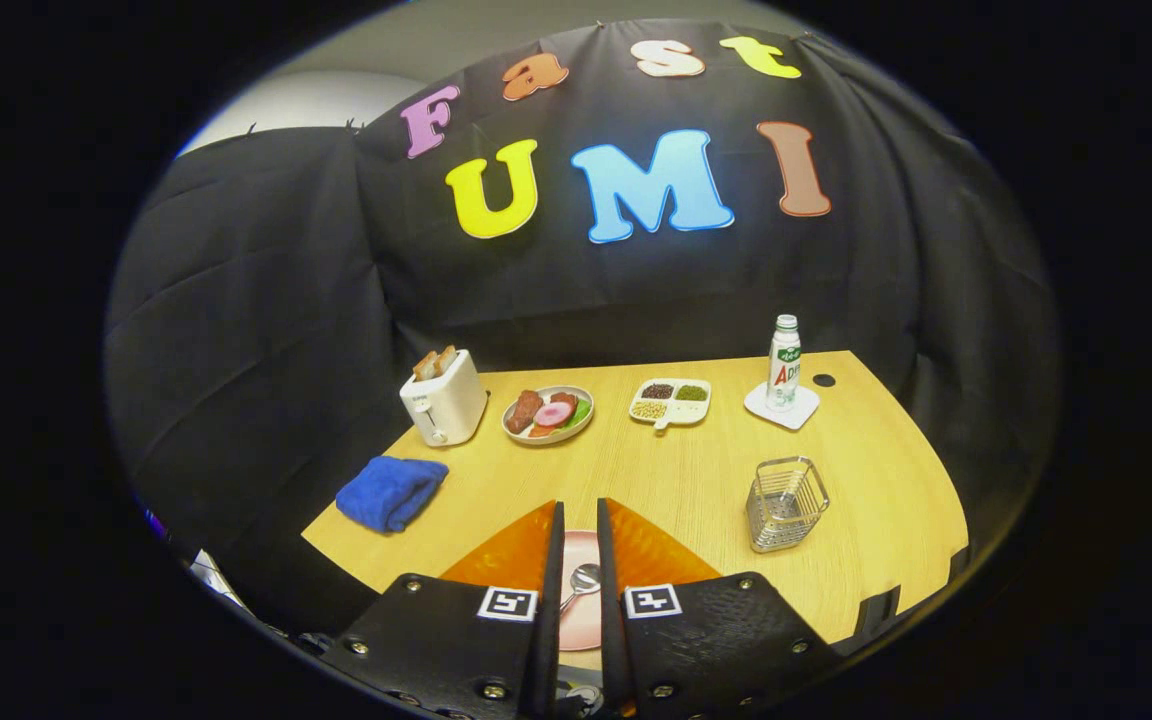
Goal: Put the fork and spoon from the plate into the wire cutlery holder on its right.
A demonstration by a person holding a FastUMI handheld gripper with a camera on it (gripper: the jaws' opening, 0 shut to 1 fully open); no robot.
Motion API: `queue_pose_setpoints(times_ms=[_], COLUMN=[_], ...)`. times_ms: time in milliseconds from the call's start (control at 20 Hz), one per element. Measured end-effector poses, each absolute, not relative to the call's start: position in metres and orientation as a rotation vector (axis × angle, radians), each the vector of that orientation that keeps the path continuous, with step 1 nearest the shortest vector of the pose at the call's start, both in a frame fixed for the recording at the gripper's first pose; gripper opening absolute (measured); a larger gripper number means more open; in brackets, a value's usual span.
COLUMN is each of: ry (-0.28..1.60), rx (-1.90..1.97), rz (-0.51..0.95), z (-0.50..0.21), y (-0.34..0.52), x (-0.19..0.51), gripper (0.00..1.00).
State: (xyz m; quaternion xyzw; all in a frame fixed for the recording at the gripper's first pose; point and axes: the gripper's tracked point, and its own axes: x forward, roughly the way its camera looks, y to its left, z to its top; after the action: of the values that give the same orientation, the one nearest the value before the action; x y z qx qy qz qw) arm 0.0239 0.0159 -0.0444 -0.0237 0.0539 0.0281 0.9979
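My gripper [579,505] hovers well above the near edge of the table. Its two fingers stand almost together, leaving only a narrow slit with nothing held in it. Through that slit I see a strip of the pink plate [581,625] lying below. The silver spoon [584,578] rests on the plate, its bowl pointing away and its handle running back under the left finger. The fingers hide the rest of the plate, and the fork cannot be made out. The wire cutlery holder [786,503] stands upright and empty to the right of the plate, beyond the right finger.
On the wooden table [696,480] a blue cloth [391,492] lies at the left. Along the back stand a white toaster [444,397], a plate of food [548,413], a divided dish [671,401] and a bottle [784,364] on a coaster.
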Motion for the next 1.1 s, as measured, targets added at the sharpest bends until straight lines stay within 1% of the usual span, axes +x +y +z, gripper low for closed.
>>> queue_pose_setpoints(times_ms=[450,700,1100], ry=[0.292,0.418,0.531], rx=[0.019,0.132,0.226], rz=[0.071,0.011,-0.095], z=[-0.120,-0.175,-0.228], y=[0.027,0.031,0.033], x=[0.058,0.076,0.091], gripper=[0.18,0.18,0.18])
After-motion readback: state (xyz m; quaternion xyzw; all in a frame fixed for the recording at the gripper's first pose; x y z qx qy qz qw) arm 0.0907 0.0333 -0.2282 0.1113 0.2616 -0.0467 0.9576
